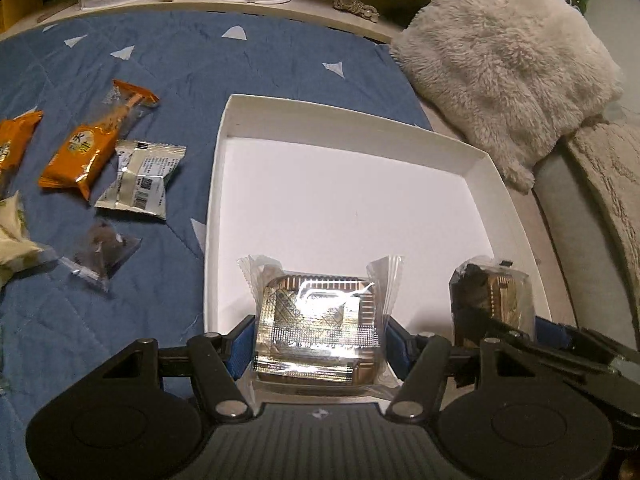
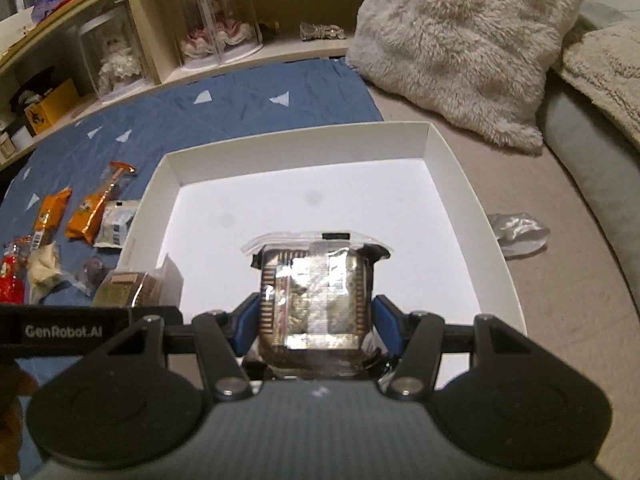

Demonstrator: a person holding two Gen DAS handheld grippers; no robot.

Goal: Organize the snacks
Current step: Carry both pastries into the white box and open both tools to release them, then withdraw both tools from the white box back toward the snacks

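Note:
A white open box (image 1: 494, 178) lies on the bed; it also shows in the right wrist view (image 2: 448, 160). My left gripper (image 1: 320, 338) is shut on a clear-wrapped gold-tray cake (image 1: 318, 320) over the box's near left part. My right gripper (image 2: 314, 326) is shut on a second wrapped cake (image 2: 316, 300) over the box's near middle. The right gripper and its cake (image 1: 490, 296) show at the right of the left wrist view. The left gripper's cake (image 2: 128, 286) shows at the left of the right wrist view.
Loose snacks lie on the blue quilt (image 1: 240, 64) left of the box: orange packets (image 1: 86, 152), a silver packet (image 1: 142, 180), a dark wrapped piece (image 1: 102, 252). A fluffy pillow (image 1: 508, 60) is beyond the box. A crumpled wrapper (image 2: 520, 232) lies right of it.

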